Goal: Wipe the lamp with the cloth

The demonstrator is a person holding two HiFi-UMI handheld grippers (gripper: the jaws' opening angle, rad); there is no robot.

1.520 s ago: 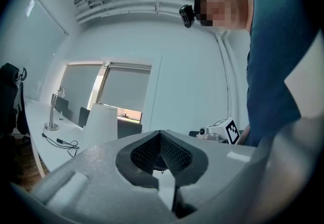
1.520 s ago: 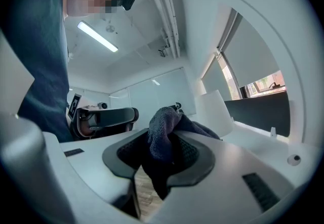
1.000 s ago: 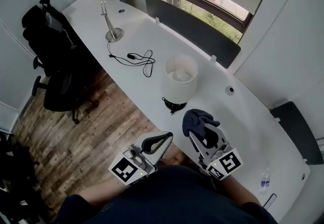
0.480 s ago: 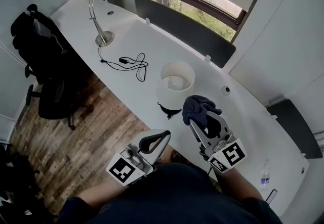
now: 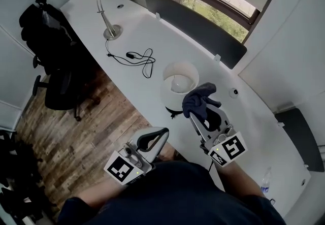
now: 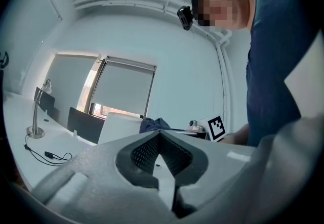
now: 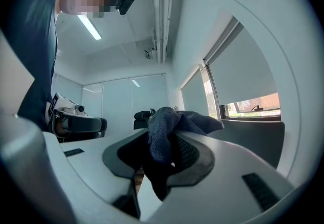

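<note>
At the white desk (image 5: 147,33): one shaded lamp (image 5: 177,87), one dark cloth (image 5: 198,103), two hand-held grippers.

Head view: lamp stands near the desk's front edge; cloth is held up just beside the shade's right side, contact not discernible. Right gripper (image 5: 197,116) carries it; left gripper (image 5: 161,133) hangs low off the desk edge, apart from the lamp. Left gripper view: jaws closed tip to tip, nothing between them; shade and cloth seen beyond. Right gripper view: jaws clamped on a bunched fold of cloth, the rest spilling over the tips toward the window.
</note>
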